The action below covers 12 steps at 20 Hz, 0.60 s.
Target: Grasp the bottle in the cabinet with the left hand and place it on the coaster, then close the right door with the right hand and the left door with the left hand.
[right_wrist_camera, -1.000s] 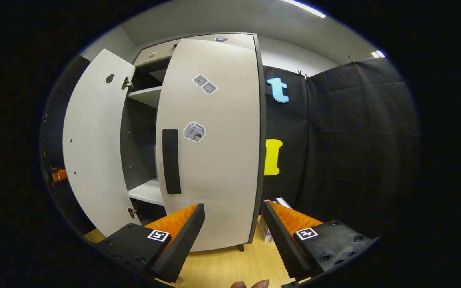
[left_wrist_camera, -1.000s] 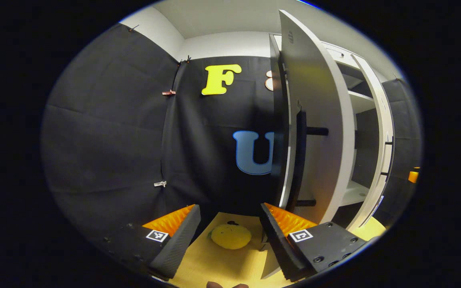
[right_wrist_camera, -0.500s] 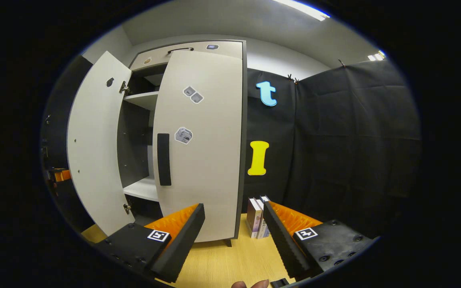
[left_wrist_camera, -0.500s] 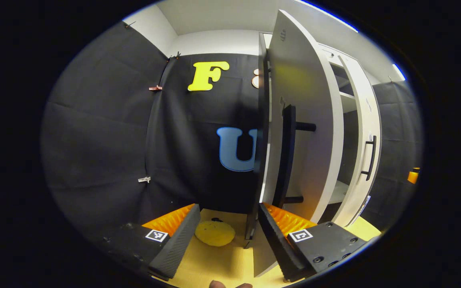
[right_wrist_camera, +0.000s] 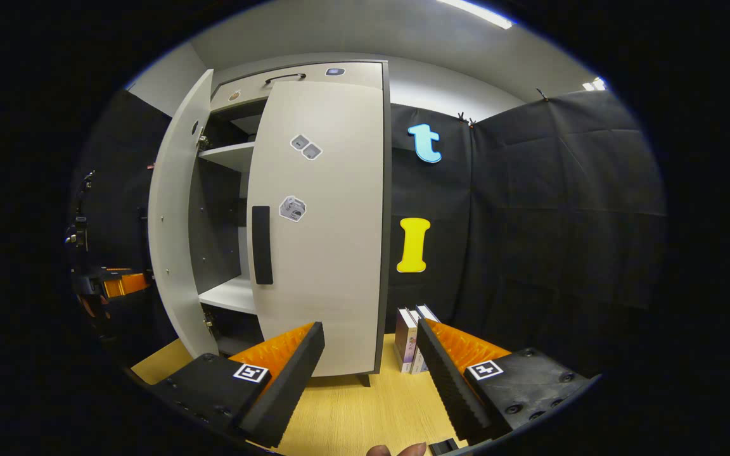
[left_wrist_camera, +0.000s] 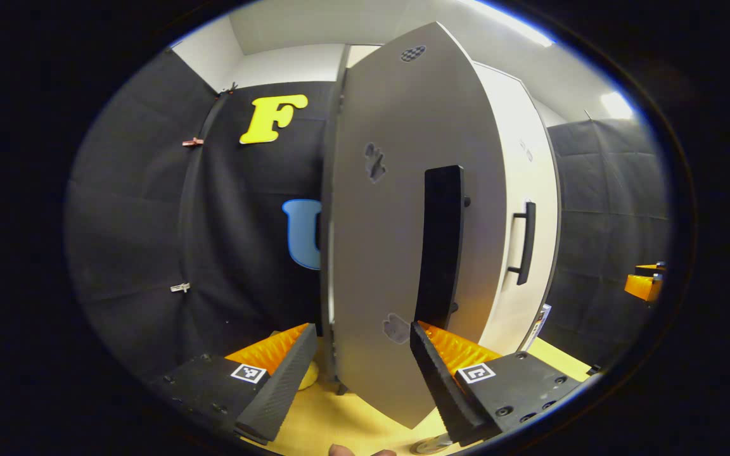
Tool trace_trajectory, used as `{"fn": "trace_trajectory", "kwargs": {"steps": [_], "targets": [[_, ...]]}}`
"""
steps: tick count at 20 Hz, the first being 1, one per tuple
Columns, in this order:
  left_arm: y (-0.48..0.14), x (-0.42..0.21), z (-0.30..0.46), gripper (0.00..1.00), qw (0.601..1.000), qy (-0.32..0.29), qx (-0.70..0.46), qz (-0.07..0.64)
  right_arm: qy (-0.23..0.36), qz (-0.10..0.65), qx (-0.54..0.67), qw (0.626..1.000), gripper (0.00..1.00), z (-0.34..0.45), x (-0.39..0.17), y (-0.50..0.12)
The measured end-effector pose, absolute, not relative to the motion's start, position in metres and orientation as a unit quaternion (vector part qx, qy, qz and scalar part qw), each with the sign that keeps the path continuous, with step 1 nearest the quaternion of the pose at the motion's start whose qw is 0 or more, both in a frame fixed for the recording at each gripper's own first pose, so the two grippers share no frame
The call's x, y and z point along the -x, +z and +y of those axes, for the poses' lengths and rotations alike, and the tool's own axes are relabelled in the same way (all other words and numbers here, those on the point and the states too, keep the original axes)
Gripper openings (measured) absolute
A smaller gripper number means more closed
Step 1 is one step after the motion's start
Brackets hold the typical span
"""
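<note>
Your left gripper [left_wrist_camera: 360, 370] is spread wide with nothing held, its fingers right at the face of the left door [left_wrist_camera: 397, 215], which stands partly open. Your right gripper [right_wrist_camera: 368, 373] is also released, back from the right door [right_wrist_camera: 324, 221], which sits shut against the cabinet [right_wrist_camera: 295, 71]. I cannot see the bottle.

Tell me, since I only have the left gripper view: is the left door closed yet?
Observer: No. In the right gripper view the left door stands ajar, and an upper shelf shows in the gap.
Operator: Anything left inside?
Observer: The part of the lower shelf that shows through the gap is bare.
Operator: Is the right gripper holding anything?
Observer: No, the right gripper is open and empty.
</note>
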<state>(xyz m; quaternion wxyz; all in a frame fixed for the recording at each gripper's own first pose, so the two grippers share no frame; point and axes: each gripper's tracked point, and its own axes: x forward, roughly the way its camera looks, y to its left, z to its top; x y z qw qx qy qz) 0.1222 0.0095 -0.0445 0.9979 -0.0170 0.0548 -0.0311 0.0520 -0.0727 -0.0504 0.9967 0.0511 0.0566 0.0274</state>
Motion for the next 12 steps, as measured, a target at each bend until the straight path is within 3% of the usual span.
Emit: {"fn": "trace_trajectory", "kwargs": {"steps": [4,6,7,12], "targets": [[-0.048,-0.152,-0.03,0.91,0.997,-0.037,0.013,0.063,0.034,0.062,-0.053,0.996,0.98,-0.079,-0.058,-0.056],[-0.048,-0.163,-0.042,0.94,0.997,-0.034,0.015,0.062,0.038,0.064,-0.053,0.996,0.98,-0.081,-0.061,-0.057],[-0.05,-0.168,-0.045,0.91,0.997,-0.032,0.019,0.061,0.041,0.065,-0.053,0.996,0.98,-0.081,-0.063,-0.057],[-0.051,-0.183,-0.056,0.95,0.997,-0.025,0.032,0.06,0.056,0.07,-0.055,0.994,0.98,-0.08,-0.075,-0.063]]}}
